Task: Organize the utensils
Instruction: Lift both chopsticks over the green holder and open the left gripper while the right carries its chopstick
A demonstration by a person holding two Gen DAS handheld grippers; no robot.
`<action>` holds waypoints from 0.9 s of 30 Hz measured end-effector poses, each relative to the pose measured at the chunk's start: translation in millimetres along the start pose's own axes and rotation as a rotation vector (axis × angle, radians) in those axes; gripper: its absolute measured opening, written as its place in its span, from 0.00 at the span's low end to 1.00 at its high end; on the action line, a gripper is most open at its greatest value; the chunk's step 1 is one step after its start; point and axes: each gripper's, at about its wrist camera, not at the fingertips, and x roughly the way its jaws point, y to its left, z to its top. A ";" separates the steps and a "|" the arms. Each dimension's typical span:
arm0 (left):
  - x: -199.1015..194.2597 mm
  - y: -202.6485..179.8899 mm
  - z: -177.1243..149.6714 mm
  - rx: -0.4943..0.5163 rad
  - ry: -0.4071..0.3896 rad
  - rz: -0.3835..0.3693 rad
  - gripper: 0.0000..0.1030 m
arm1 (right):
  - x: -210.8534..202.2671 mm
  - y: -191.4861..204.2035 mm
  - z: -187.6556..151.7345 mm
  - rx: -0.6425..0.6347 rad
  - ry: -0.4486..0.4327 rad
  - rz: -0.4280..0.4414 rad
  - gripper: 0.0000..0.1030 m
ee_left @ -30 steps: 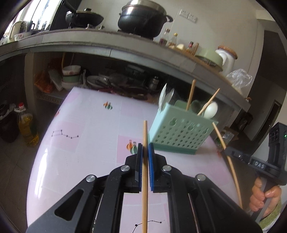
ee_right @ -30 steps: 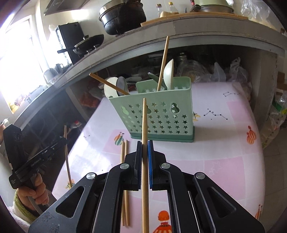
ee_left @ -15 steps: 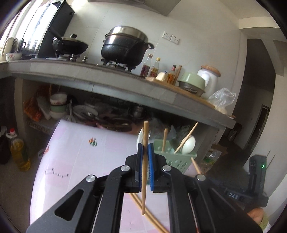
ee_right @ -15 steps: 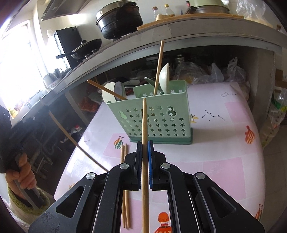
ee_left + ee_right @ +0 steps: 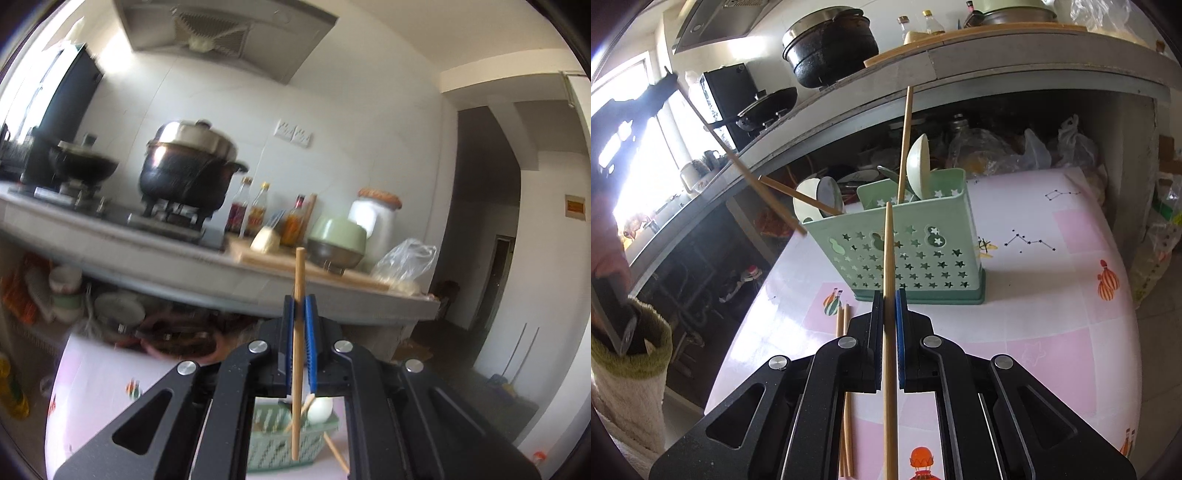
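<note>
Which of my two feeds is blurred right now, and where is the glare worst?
Left wrist view: smeared by motion, pot and counter soft; only the left gripper and its chopstick look crisp. Right wrist view: sharp on the green caddy; window glare blows out the left edge, and fisheye bends the counter line.

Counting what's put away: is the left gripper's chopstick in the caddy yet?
Out. The chopstick sits clamped in the left gripper, above the caddy.

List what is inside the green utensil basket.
The green utensil basket holds an upright chopstick, a slanted chopstick, and pale spoons. Their lower ends are hidden behind its perforated wall.
</note>
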 end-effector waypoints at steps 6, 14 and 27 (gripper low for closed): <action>48.8 -7.1 4.9 0.031 -0.006 0.049 0.05 | 0.3 -6.8 1.3 0.014 -0.006 0.005 0.04; 115.3 3.4 -32.4 0.055 0.056 0.179 0.05 | -5.8 -16.7 1.4 0.033 -0.015 -0.001 0.04; 145.4 13.2 -93.1 0.089 0.152 0.252 0.05 | -6.9 -22.9 1.8 0.044 -0.013 -0.010 0.04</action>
